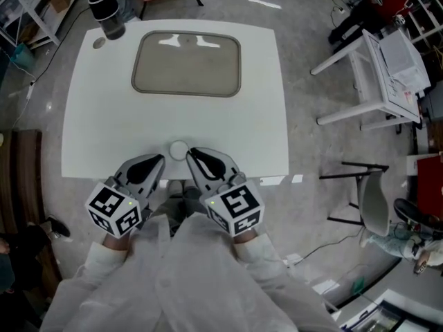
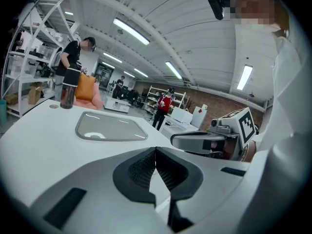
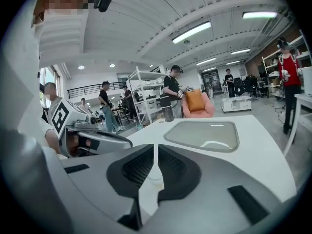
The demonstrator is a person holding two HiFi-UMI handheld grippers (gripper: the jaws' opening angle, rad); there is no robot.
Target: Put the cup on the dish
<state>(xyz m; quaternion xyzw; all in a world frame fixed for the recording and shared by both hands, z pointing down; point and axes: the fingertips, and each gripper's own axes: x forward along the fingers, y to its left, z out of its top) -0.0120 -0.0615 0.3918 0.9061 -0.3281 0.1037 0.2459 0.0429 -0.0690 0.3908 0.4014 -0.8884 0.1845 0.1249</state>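
Note:
A small white cup [image 1: 179,149] stands near the front edge of the white table [image 1: 90,116]. The dish, a grey rounded rectangular tray [image 1: 187,64], lies empty at the far middle of the table; it also shows in the left gripper view [image 2: 111,126] and the right gripper view [image 3: 202,134]. My left gripper [image 1: 160,160] is shut and empty, its tip just left of the cup. My right gripper [image 1: 192,153] is shut too, its tip just right of the cup. In the right gripper view the cup [image 3: 152,173] shows just behind the closed jaws.
A dark bottle [image 1: 107,9] stands at the table's far left corner, with a small round disc [image 1: 99,43] beside it. A white side rack [image 1: 374,75] and a chair [image 1: 374,199] stand on the floor to the right. People stand far behind the table.

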